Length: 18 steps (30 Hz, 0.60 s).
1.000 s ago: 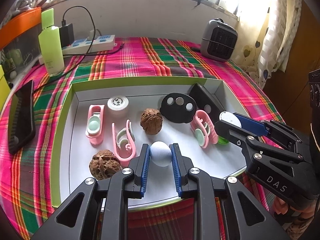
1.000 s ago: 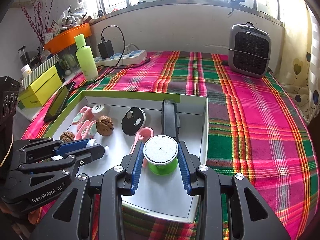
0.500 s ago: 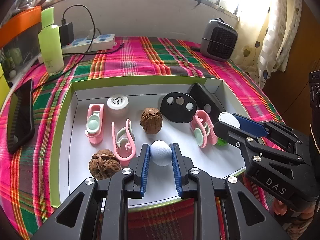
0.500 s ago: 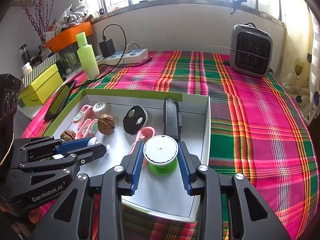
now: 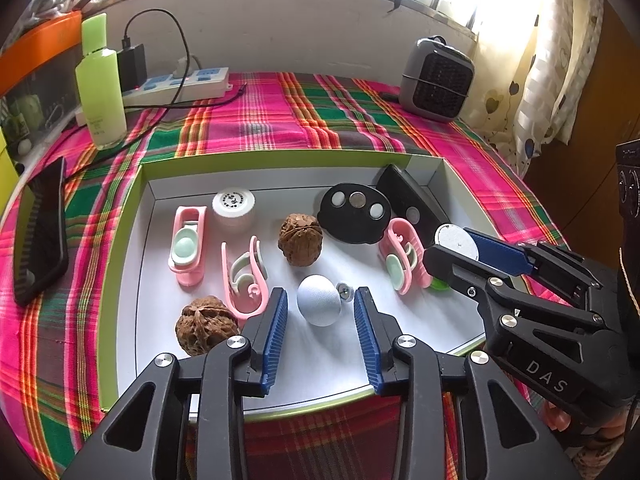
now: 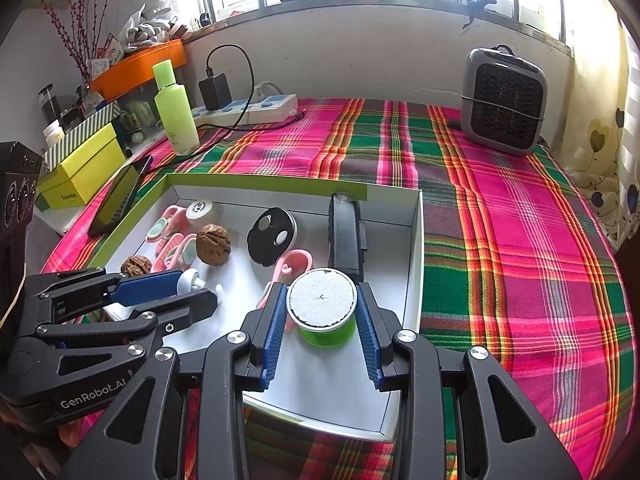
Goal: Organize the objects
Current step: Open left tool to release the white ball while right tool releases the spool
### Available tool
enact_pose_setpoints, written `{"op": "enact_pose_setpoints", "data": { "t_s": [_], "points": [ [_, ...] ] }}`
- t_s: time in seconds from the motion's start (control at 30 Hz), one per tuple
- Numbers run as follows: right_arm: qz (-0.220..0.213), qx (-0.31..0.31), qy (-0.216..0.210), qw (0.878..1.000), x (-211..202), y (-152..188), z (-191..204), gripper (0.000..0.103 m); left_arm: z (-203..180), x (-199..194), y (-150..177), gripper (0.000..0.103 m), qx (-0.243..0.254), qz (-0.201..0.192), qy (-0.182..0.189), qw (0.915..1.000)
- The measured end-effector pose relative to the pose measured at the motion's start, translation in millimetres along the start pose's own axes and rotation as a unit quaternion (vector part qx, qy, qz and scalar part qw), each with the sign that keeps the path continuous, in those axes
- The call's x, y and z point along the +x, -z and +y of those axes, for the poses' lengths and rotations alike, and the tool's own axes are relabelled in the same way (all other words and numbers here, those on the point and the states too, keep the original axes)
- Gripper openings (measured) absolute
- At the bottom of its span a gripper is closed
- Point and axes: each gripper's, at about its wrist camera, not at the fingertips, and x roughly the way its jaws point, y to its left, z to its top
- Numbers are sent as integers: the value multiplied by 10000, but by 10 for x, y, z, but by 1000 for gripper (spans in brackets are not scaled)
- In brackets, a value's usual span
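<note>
In the tray [image 5: 124, 264], the ball [image 5: 319, 300] lies right of a walnut [image 5: 206, 326].

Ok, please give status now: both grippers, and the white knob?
Left gripper just opened, white knob loose between jaws on tray. Right gripper shut on green spool. Walnut close beside.

Reading "DAS" in pale letters on the black body of the right gripper [image 5: 452, 254], seen from the left wrist view. Reading "GenRobot.AI" in pale letters on the black body of the left gripper [image 6: 182, 294], seen from the right wrist view. Showing small dark print on the yellow box [image 6: 82, 168], too small for reading. Bearing a ring of dark print on the white round lid [image 5: 233, 201], illegible. Carrying faint print on the green bottle [image 5: 102, 84], also illegible.
</note>
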Motion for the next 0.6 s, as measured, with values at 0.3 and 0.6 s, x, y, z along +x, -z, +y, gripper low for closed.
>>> {"op": "enact_pose_setpoints", "data": {
  "t_s": [0.3,0.6],
  "points": [
    [-4,42,5,10000,-20,2,-3,41,-15,-27,24,40,8,-12,-4,10000],
    [-79,145,14,9999,-97,-3,-14,44,-11,-141,55,42,65,-141,-121,9998]
  ]
}}
